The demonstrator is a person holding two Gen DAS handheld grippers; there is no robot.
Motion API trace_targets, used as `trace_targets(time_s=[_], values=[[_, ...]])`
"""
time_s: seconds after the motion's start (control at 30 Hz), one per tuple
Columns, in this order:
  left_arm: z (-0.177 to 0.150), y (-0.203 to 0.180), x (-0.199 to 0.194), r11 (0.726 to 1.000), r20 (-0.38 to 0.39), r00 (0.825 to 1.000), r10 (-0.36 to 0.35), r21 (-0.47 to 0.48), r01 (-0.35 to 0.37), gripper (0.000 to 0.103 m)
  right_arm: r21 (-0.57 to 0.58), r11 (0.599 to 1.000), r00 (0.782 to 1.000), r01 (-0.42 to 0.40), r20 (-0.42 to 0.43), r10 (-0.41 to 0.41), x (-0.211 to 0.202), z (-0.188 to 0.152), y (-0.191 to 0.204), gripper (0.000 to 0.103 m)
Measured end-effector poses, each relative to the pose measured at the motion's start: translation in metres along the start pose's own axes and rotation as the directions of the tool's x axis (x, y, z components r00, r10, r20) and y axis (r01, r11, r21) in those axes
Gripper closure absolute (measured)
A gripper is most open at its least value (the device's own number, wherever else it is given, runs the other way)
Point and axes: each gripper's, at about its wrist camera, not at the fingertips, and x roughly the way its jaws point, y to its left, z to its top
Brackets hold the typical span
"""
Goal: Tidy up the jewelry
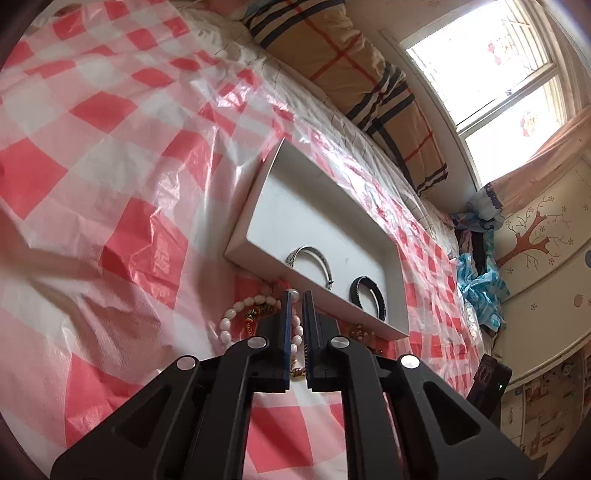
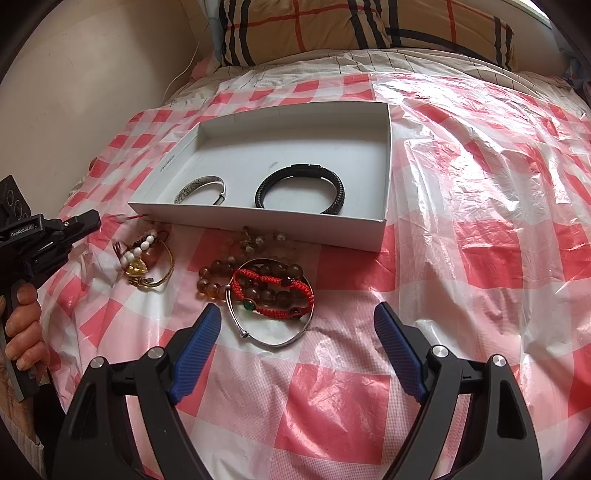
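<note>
A white box (image 2: pixel 380 122) lies on a bed covered with red-and-white checked plastic sheet (image 2: pixel 480 192), a plaid pillow (image 2: pixel 332 29) behind it. Inside the box lie a silver bangle (image 2: pixel 201 190) and a black braided bracelet (image 2: pixel 301 188), apart from each other.

In front of the box, loose jewelry sits in two heaps. The left claw (image 1: pixel 297 295) has its jaws almost together; white beads of a white bead bracelet (image 1: pixel 236 314) show just beside its tips, but whether it grips anything cannot be told. The right claw (image 2: pixel 297 317) stands wide open and empty, with a thin silver bangle (image 2: pixel 273 332) and red cord bracelet (image 2: pixel 275 291) lying between its fingers, over amber beads (image 2: pixel 218 280).

Only the left view shows the window (image 1: pixel 480 62); only the right view shows the person's hand (image 2: pixel 22 328) on the left claw's handle.
</note>
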Motion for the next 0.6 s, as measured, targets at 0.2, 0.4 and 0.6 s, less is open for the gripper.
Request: trace_targets(time_s=[0.2,0.4,0.6], values=[[-0.001,0.006,0.004,0.997,-0.013,0.996,0.083,-0.01,-0.083,0.097,0.0,1.0,1.0,0.0,0.0,0.0,0.0,0.0,0.0,0.021],[-0.007,-0.013,0.013,0.978,-0.035,0.984,0.175,0.12,-0.17,0.074,-0.001,1.0,1.0,-0.001,-0.003,0.001,0.001,-0.001,0.001,0.021],[-0.021,-0.025,0.022,0.905,-0.045,0.935,0.351,0.273,-0.327,0.072,0.0,1.0,1.0,-0.002,-0.003,0.002,0.001,-0.001,0.0,0.021]])
